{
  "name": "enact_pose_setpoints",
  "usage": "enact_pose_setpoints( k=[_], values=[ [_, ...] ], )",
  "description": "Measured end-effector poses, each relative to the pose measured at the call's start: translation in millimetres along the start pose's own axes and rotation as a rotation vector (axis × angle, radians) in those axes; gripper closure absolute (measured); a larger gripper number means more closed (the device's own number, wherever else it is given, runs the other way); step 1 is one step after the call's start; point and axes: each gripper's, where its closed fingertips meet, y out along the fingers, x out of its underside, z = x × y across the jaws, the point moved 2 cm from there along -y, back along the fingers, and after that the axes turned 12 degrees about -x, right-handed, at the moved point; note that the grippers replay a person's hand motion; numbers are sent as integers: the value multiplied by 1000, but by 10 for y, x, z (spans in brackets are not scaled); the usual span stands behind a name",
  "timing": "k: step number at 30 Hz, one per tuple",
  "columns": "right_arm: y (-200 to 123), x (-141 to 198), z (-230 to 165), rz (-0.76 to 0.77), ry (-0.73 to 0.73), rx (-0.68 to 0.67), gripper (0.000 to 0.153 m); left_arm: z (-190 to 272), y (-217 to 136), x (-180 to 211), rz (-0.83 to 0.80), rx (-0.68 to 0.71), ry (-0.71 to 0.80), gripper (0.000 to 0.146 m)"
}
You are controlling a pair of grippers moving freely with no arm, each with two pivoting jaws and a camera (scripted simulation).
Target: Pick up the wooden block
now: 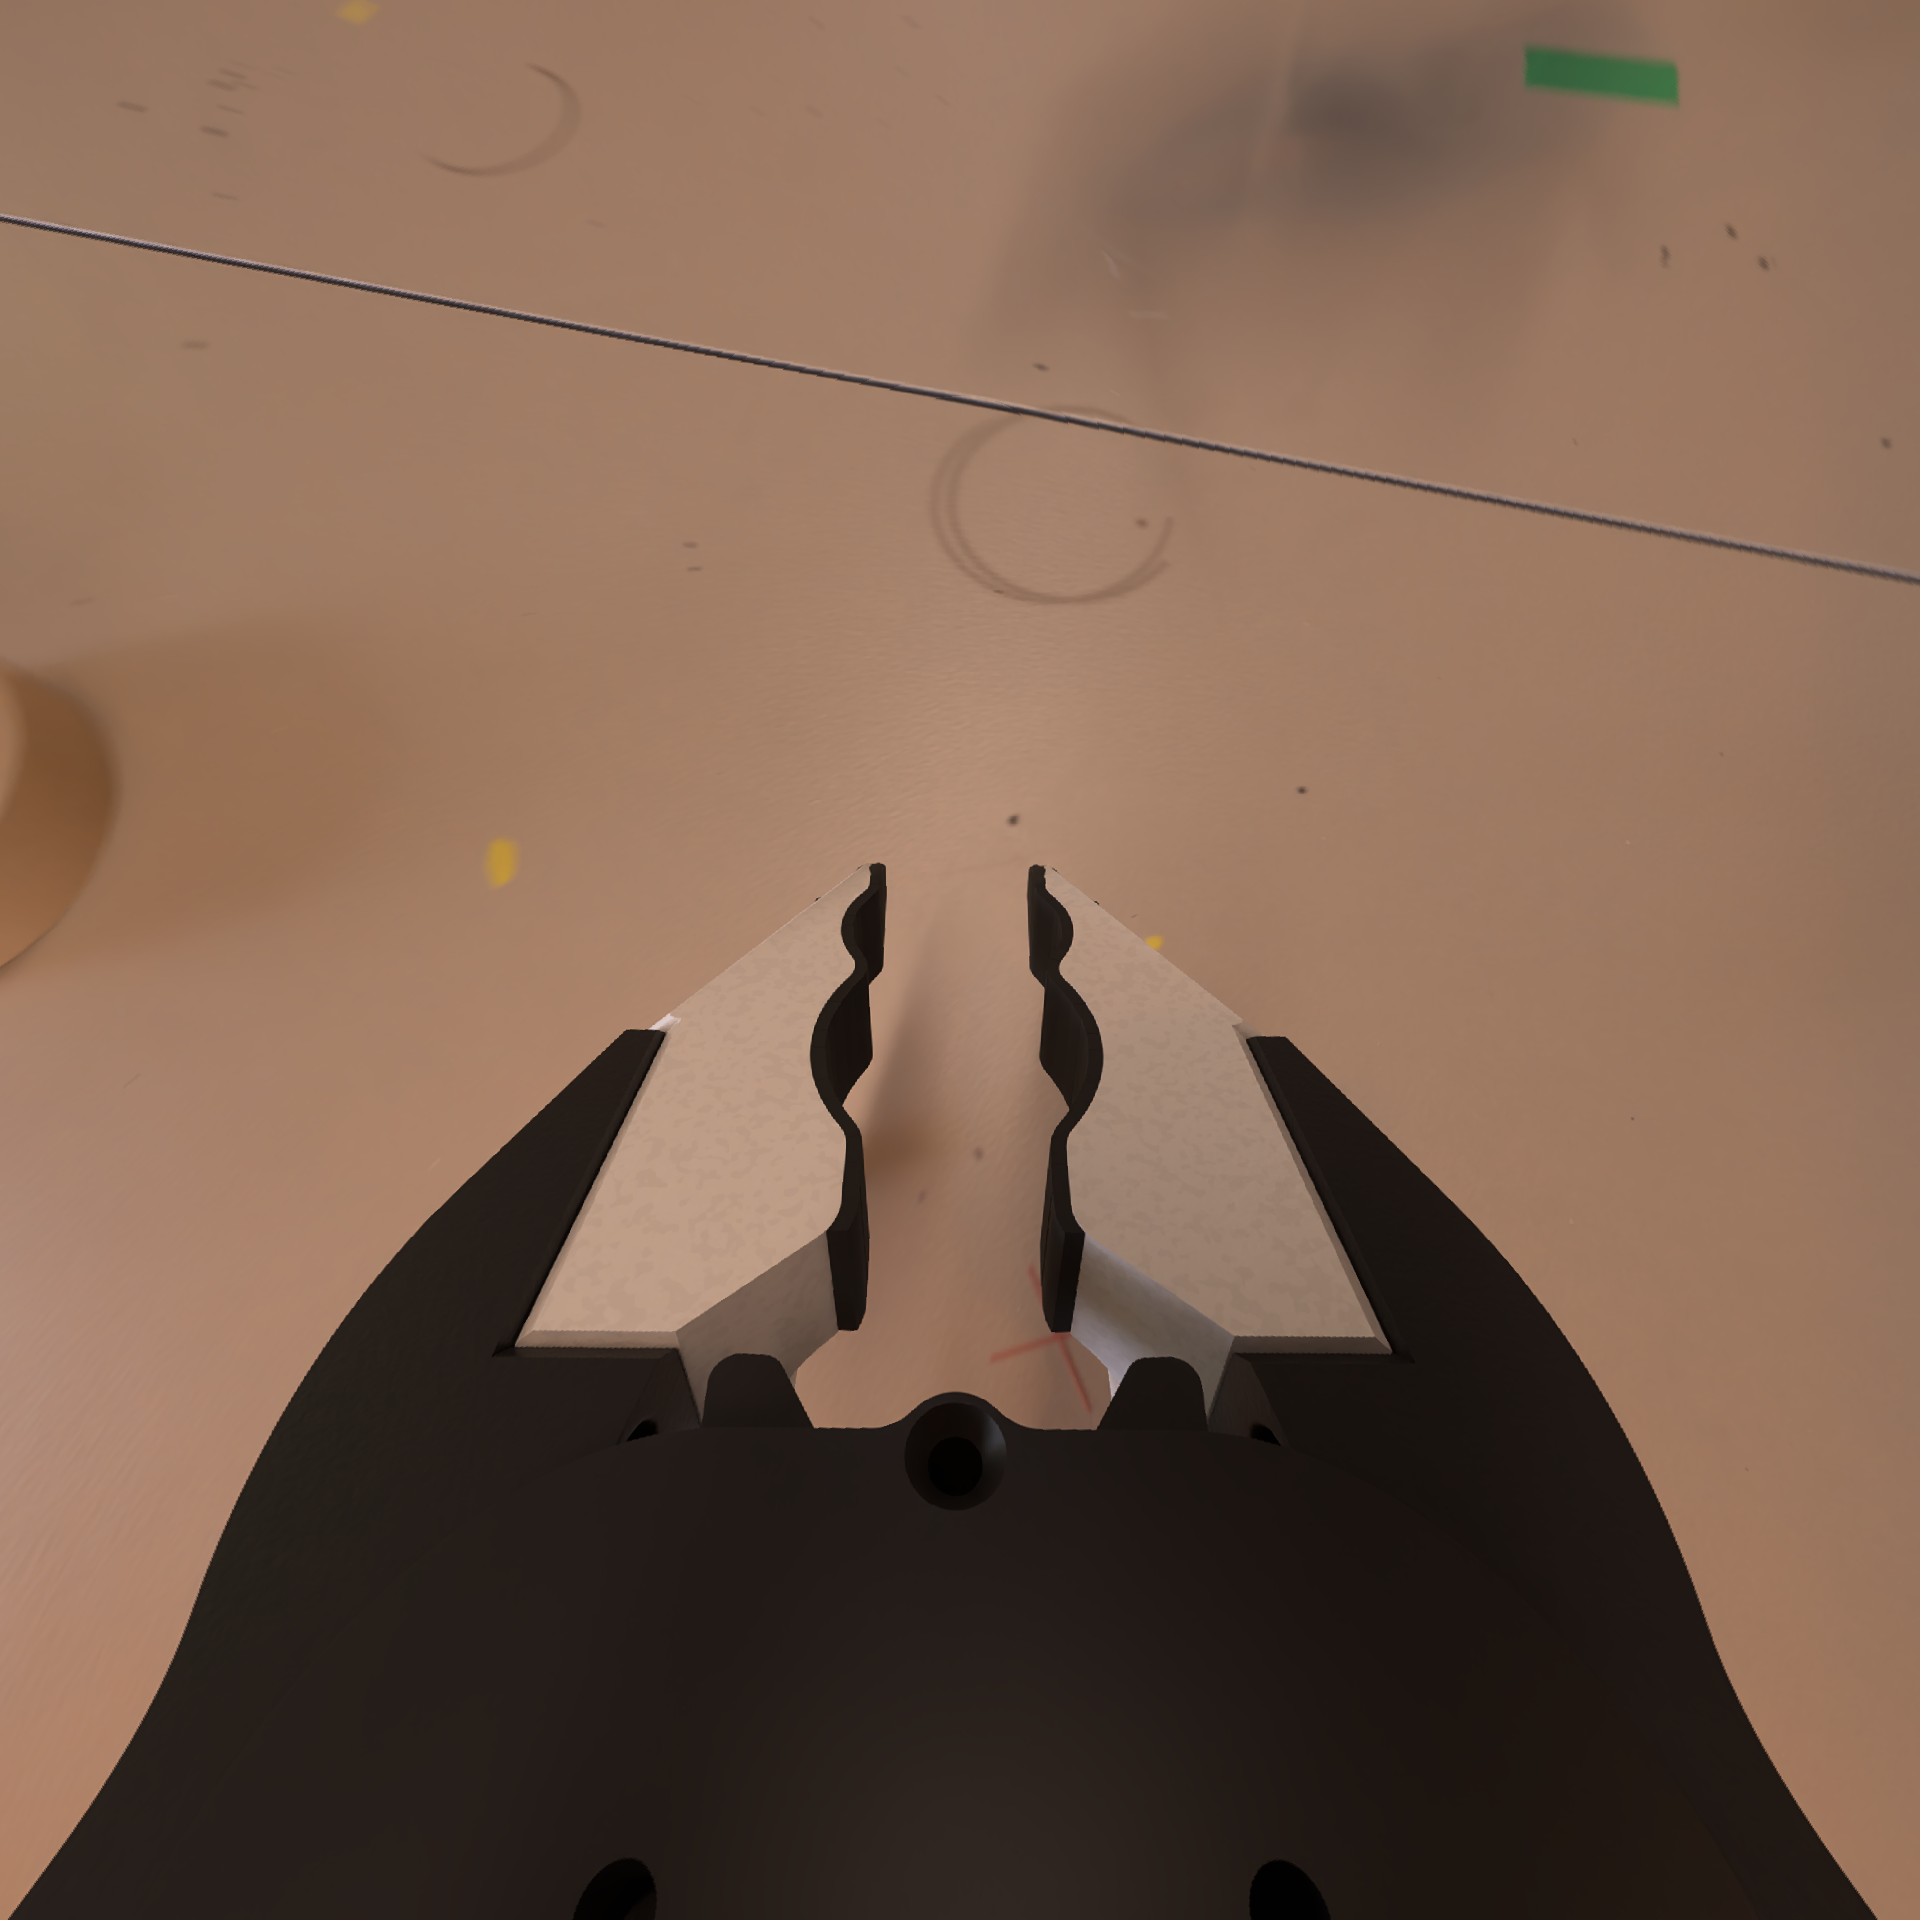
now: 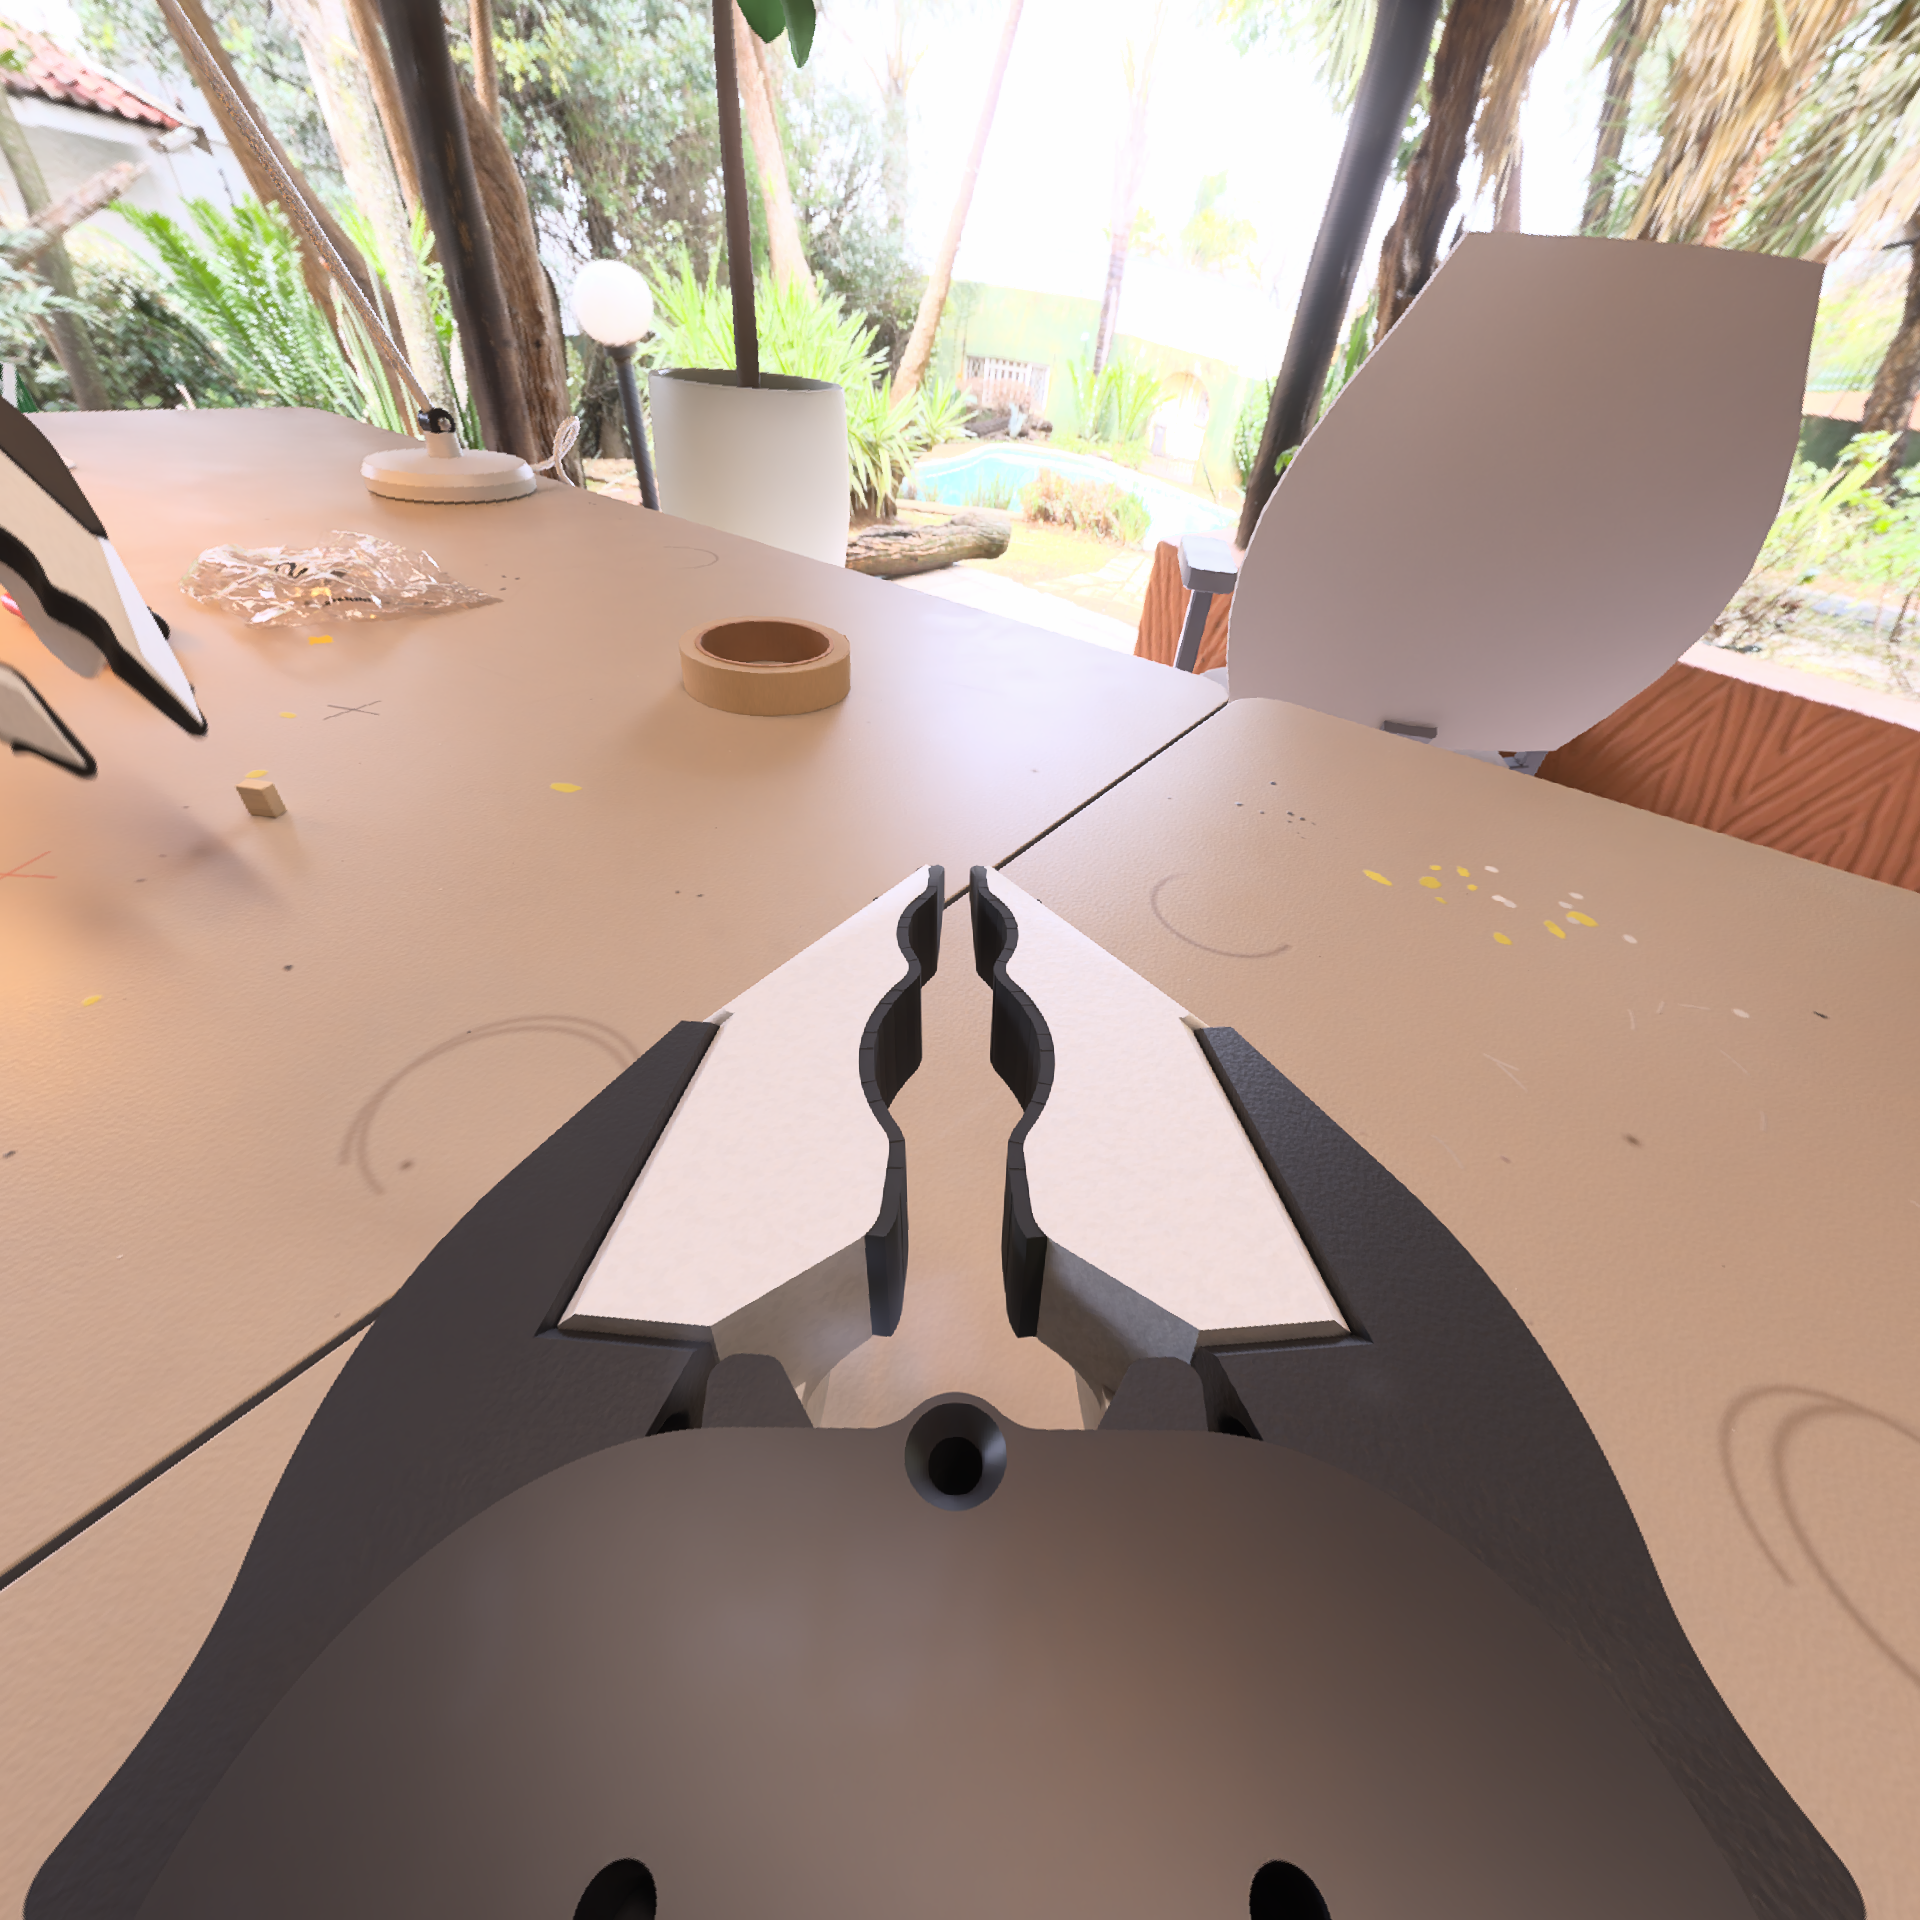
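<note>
The wooden block (image 2: 261, 798) is a small pale cube lying on the tan table (image 2: 520, 935), far left in the right wrist view. It does not show in the left wrist view. My left gripper (image 1: 956, 873) is open and empty, pointing down at bare tabletop. It also shows at the left edge of the right wrist view (image 2: 143, 748), hovering just left of and above the block, apart from it. My right gripper (image 2: 956, 873) is shut and empty, low over the seam between the tables, well right of the block.
A roll of tape (image 2: 766, 665) lies beyond the block and shows at the left edge of the left wrist view (image 1: 42, 810). Crumpled plastic wrap (image 2: 332, 577), a lamp base (image 2: 449, 473), a white pot (image 2: 748, 457) and a white chair (image 2: 1507, 499) stand farther back.
</note>
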Motion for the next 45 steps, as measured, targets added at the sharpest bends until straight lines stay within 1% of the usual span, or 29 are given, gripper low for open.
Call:
enact_pose_setpoints(
  k=[3,6,9,14,22,32,36,39,41,42,43,45],
  values=[
    [6,10,-3,-3,2,-2,148,-208,-226,69,34,-73,-65,119],
    [19,26,-11,-9,5,-6,148,-355,-302,295,-52,-151,-93,122],
    [30,38,-24,-14,7,-10,148,-408,-244,482,-136,-184,-109,127],
    [38,51,-36,-22,2,-14,148,-460,-63,652,-247,-225,-82,127],
    [41,67,-40,-28,4,-23,148,-501,66,753,-324,-229,-75,131],
    [62,101,-58,-41,8,-38,148,-513,83,765,-327,-216,-104,132],
    [74,121,-68,-51,7,-42,148,-489,87,765,-327,-186,-138,135],
    [79,129,-73,-58,3,-43,148,-470,88,764,-320,-161,-143,140],
    [76,127,-71,-58,0,-41,148,-450,76,748,-302,-162,-95,140],
    [73,125,-69,-58,-1,-40,148,-423,59,700,-266,-155,-68,140],
    [70,121,-66,-56,-2,-38,148,-383,28,606,-190,-140,-44,140],
    [65,112,-62,-52,-3,-37,148,-276,-81,341,20,-96,-1,140]
  ],
)
